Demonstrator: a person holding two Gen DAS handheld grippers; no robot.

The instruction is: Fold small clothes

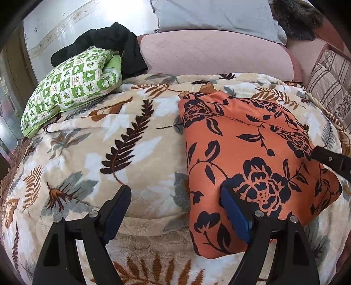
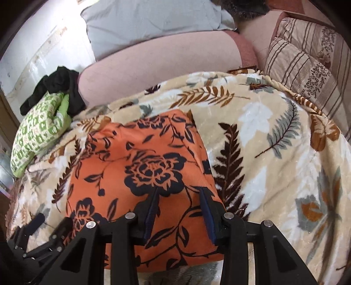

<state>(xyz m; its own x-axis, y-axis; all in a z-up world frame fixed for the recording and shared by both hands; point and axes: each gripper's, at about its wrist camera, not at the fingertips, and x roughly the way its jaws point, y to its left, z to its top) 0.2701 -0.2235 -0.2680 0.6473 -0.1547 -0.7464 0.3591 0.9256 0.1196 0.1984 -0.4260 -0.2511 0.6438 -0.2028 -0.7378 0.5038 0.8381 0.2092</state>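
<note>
One leaf-print blanket (image 1: 136,136) covers the bed — pink headboard (image 1: 215,54) behind.

A folded garment (image 1: 252,166) lies on the blanket (image 1: 136,140) at right of the left wrist frame, a patterned cushion (image 1: 70,87) at upper left with dark clothing (image 1: 114,46) behind it.

The right claw's (image 2: 179,193) own frame hid the near edge of the orange garment (image 2: 140,162) below its fingers. Far ahead, the grey pillow (image 2: 140,24) and a dark furry thing (image 1: 296,19) were cut off by the top edge.
</note>
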